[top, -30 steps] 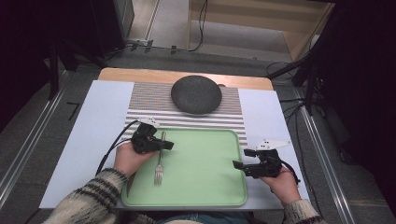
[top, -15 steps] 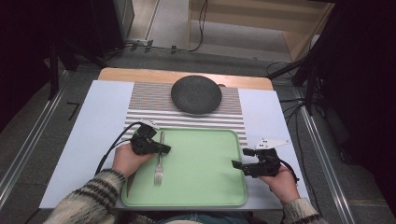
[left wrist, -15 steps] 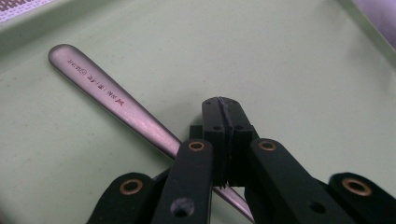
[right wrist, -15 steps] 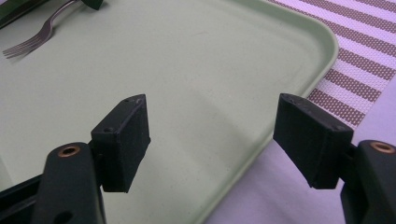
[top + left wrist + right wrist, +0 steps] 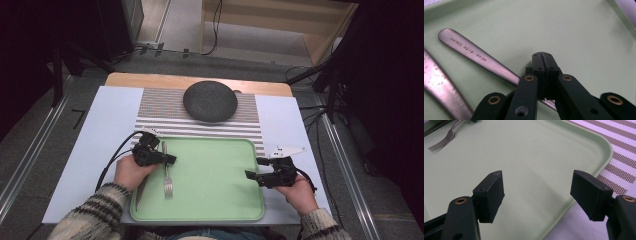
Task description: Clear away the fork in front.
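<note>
A metal fork (image 5: 167,175) lies flat at the left of a green tray (image 5: 215,200), tines toward me. My left gripper (image 5: 172,159) hovers over the fork's handle (image 5: 474,53) with its jaws pressed together; the handle runs underneath them, and nothing shows between the pads. At the tray's right edge my right gripper (image 5: 255,168) points left across the tray. Its jaws (image 5: 540,186) stand wide apart and empty above the tray floor (image 5: 536,152), and the fork (image 5: 444,140) lies far off.
A knife (image 5: 140,192) rests along the tray's left side, its blade (image 5: 439,85) beside the fork. A dark round plate (image 5: 210,101) sits on a striped placemat (image 5: 160,112) behind the tray. A pale sheet (image 5: 95,150) covers the table.
My left gripper has edged slightly toward me. The fork, the tray and my right gripper are where they were.
</note>
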